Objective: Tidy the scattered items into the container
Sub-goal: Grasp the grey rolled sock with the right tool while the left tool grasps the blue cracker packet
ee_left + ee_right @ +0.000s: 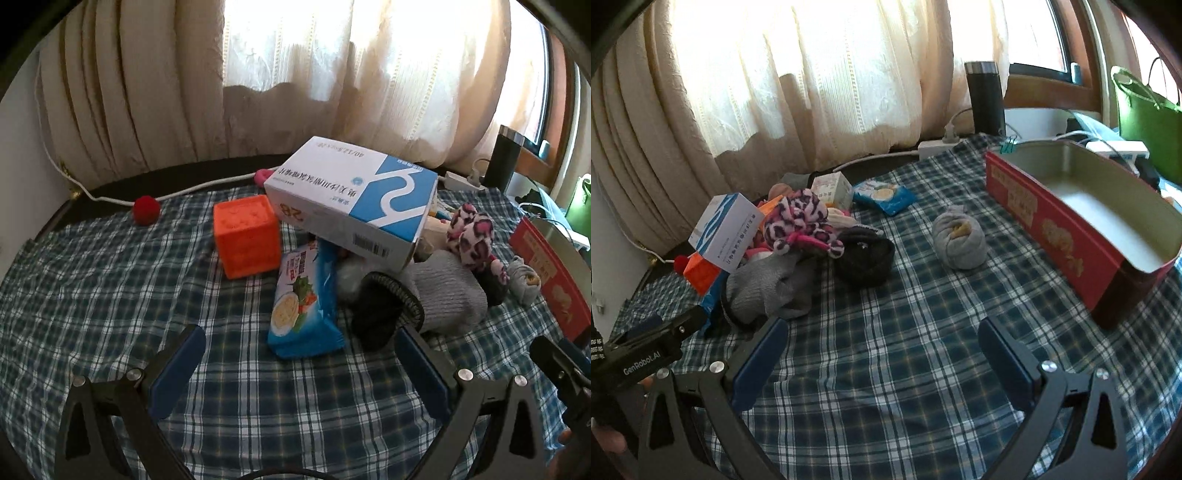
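A pile of items lies on the plaid cloth. It includes a white-and-blue carton (354,199) (726,227), an orange cube (245,236), a blue snack packet (304,295), grey socks (447,291) (764,284), a black sock (380,314) (864,254) and a pink leopard-print sock (471,234) (799,221). A rolled grey sock (958,236) lies apart, near the red tin (1063,218), which stands open and empty at the right. My left gripper (301,363) is open just short of the snack packet. My right gripper (882,354) is open over bare cloth.
A red pompom (146,210) and a white cable lie at the cloth's far edge. A second snack packet (884,195) and a small pale box (833,190) sit behind the pile. A black flask (984,98), a power strip (938,147) and a green bag (1148,118) stand beyond the tin.
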